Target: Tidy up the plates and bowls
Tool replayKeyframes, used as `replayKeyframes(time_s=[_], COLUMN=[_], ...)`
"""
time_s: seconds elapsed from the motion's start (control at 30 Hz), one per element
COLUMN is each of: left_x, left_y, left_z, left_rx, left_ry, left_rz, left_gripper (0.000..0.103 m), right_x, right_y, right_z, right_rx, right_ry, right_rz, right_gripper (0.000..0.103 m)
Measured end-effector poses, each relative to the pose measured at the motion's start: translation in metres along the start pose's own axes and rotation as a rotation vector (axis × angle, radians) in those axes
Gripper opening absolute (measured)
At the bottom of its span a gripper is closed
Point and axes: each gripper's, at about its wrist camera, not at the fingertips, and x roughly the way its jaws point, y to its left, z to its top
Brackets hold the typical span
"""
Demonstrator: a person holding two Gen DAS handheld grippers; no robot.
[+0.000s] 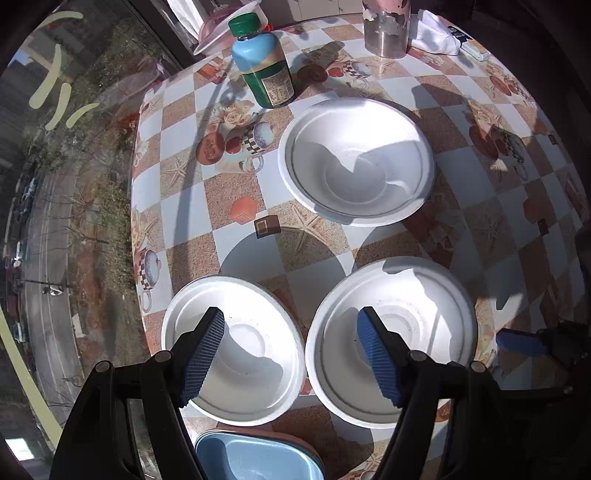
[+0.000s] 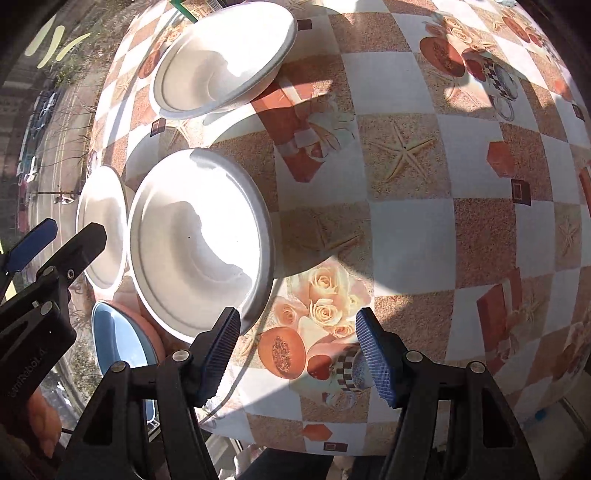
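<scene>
Three white disposable bowls sit on the patterned table. In the left wrist view, one bowl is farther back, one is near left and one is near right. My left gripper is open and empty, above the gap between the two near bowls. A stack of a blue plate on pink ones lies at the near edge. In the right wrist view, my right gripper is open and empty over bare tablecloth, just right of a near bowl. The far bowl and the third bowl show too.
A green-capped bottle, a metal cup and a white cloth stand at the table's back. A window runs along the left table edge. The left gripper shows at the left of the right wrist view.
</scene>
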Motion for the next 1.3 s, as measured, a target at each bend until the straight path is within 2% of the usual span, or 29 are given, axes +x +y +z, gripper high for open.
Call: replayKeyframes(time_s=[0.23, 0.3, 0.33, 0.37, 0.4, 0.43, 0.53, 0.73, 0.9, 1.03, 1.17, 1.3], left_x=[0.028, 0.032, 0.034, 0.037, 0.04, 0.044, 0.046, 0.036, 0.027, 0.018, 0.008, 0.003], left_y=[-0.025, -0.03, -0.033, -0.036, -0.038, -0.042, -0.049, -0.077, -0.117, -0.147, -0.18, -0.203], left_z=[0.01, 0.01, 0.009, 0.008, 0.007, 0.005, -0.002, -0.019, -0.036, -0.045, -0.052, -0.055], left_rx=[0.114, 0.131, 0.137, 0.14, 0.143, 0.147, 0.147, 0.146, 0.18, 0.185, 0.241, 0.265], left_ry=[0.063, 0.086, 0.109, 0.13, 0.152, 0.175, 0.197, 0.202, 0.204, 0.212, 0.193, 0.184], left_rz=[0.013, -0.003, -0.013, -0.021, -0.027, -0.032, -0.045, -0.096, -0.137, -0.207, -0.23, -0.245], left_gripper=[0.076, 0.057, 0.052, 0.042, 0.032, 0.03, 0.03, 0.029, 0.029, 0.029, 0.029, 0.034], right_x=[0.01, 0.012, 0.012, 0.014, 0.017, 0.017, 0.014, 0.014, 0.006, -0.004, -0.015, -0.027], right_y=[0.002, -0.01, -0.014, -0.015, -0.016, -0.019, -0.029, -0.054, -0.088, -0.127, -0.176, -0.221], right_z=[0.004, 0.01, 0.011, 0.012, 0.013, 0.014, 0.016, 0.003, -0.013, -0.033, -0.056, -0.079], right_rx=[0.01, 0.011, 0.01, 0.011, 0.013, 0.014, 0.016, -0.034, -0.076, -0.063, -0.004, 0.048], right_ry=[0.022, 0.03, 0.035, 0.044, 0.053, 0.059, 0.066, 0.093, 0.105, 0.114, 0.122, 0.123], right_rz=[0.02, 0.034, 0.046, 0.061, 0.073, 0.088, 0.129, 0.09, 0.042, 0.001, -0.014, -0.035], right_gripper=[0.066, 0.064, 0.055, 0.049, 0.038, 0.028, 0.021, 0.02, 0.02, 0.021, 0.021, 0.021])
